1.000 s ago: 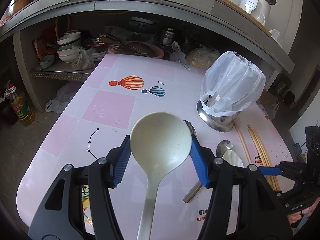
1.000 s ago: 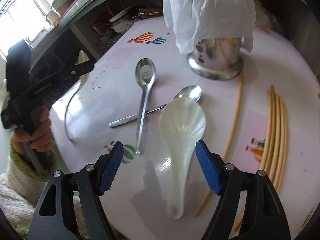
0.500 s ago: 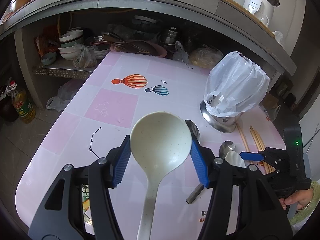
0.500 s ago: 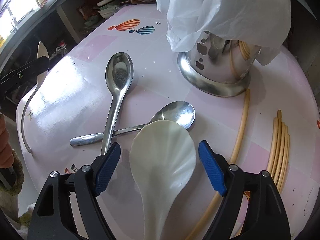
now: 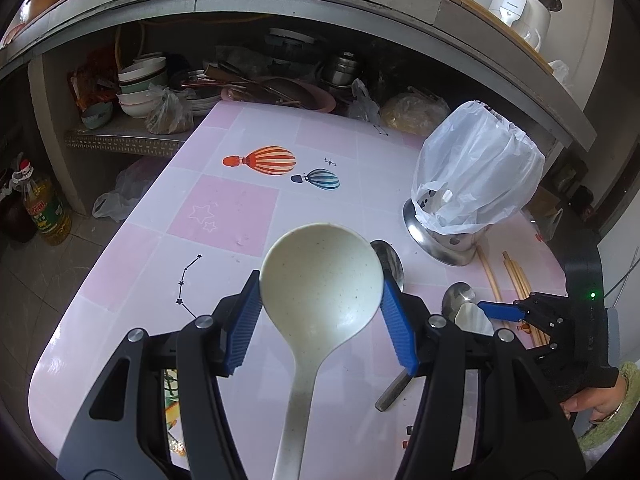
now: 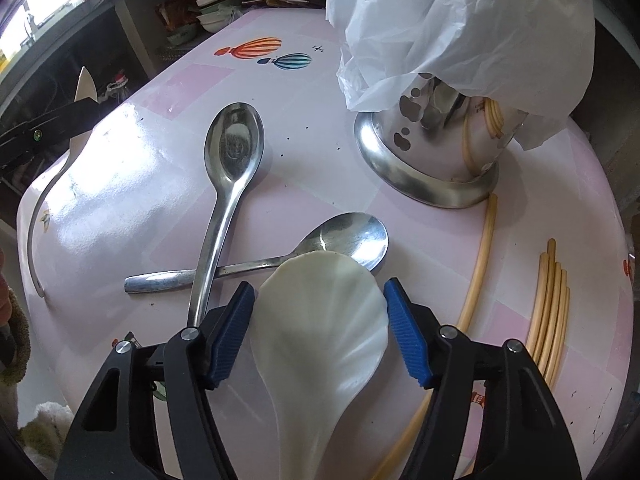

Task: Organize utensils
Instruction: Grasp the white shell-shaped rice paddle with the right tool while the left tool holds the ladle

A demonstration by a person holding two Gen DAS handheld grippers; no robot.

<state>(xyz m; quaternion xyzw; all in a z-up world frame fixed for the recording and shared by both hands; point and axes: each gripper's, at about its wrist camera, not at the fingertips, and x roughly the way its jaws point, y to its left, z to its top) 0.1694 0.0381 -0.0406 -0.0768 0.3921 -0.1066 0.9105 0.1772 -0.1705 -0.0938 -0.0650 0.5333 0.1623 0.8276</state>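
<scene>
Here we start from the white shell-shaped spoon (image 6: 320, 320), which lies on the pink table (image 6: 132, 184) directly between the blue pads of the right gripper (image 6: 319, 334). Its bowl points away from the hand toward the steel utensil holder (image 6: 436, 152), and its handle runs back under the gripper body, so the long axis lies along the gripper's pointing line and the jaws cross the bowl at its widest part. The jaws are closing, with the spoon between them; we see a thin gap at each pad, so we judge the pinch not yet made. The bowl is pearly, ribbed like a fan and glossy (likely slippery at its curved edges). Its front lip overlaps the bowl of one steel spoon (image 6: 348, 240), whose handle is crossed by a second steel spoon (image 6: 232, 152). Loose chopsticks (image 6: 552, 304) lie to the right, near the holder, which wears a white plastic bag (image 6: 460, 28). The right hand is clearly the nearer one. The left gripper (image 5: 322, 316) is occupied: its pads pinch a speckled cream ladle (image 5: 320, 284) by the bowl, clear above the table.
</scene>
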